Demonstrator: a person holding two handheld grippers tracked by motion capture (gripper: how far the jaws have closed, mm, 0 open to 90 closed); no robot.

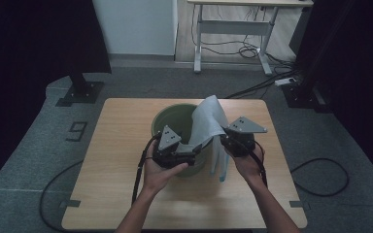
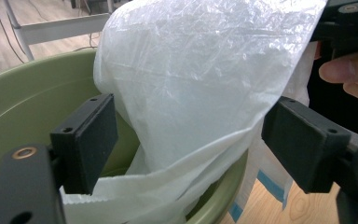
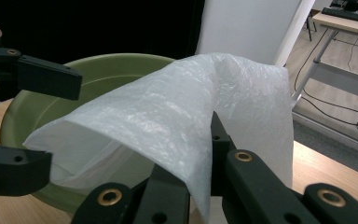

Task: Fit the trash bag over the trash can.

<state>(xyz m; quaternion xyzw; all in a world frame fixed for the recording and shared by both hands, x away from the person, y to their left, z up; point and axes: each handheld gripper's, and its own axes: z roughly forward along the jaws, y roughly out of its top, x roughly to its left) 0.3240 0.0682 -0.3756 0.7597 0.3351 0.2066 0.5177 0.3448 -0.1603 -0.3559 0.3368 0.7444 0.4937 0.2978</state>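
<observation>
- The work in hand looks like lining the green bin (image 1: 175,121) with the white plastic bag (image 1: 209,119); the bin stands on the wooden table (image 1: 121,194), about mid-table, slightly toward the far edge.
- The bag is partly in the bin: its lower part droops inside over the near-right rim, and the rest rises in a peak above the rim and hangs down outside at the right.
- The right gripper (image 3: 200,186) has its jaws pressed together on a fold of the bag, with film wedged between them, at the right of the bin.
- The left gripper (image 2: 186,140) has its jaws spread wide, one inside the bin's rim and one outside; bag film lies between them but is not pinched.
- To do this step well, I judge the left jaws should close on the loose mouth edge near the rim, not on the bulk of the film.
- Then the two grippers could draw the mouth apart and fold it down over the rim evenly, keeping tension gentle so the thin film does not tear.
- The bag's blue band (image 2: 270,184) shows no letters; a "9" marking (image 1: 76,131) lies on the floor to the table's left.
</observation>
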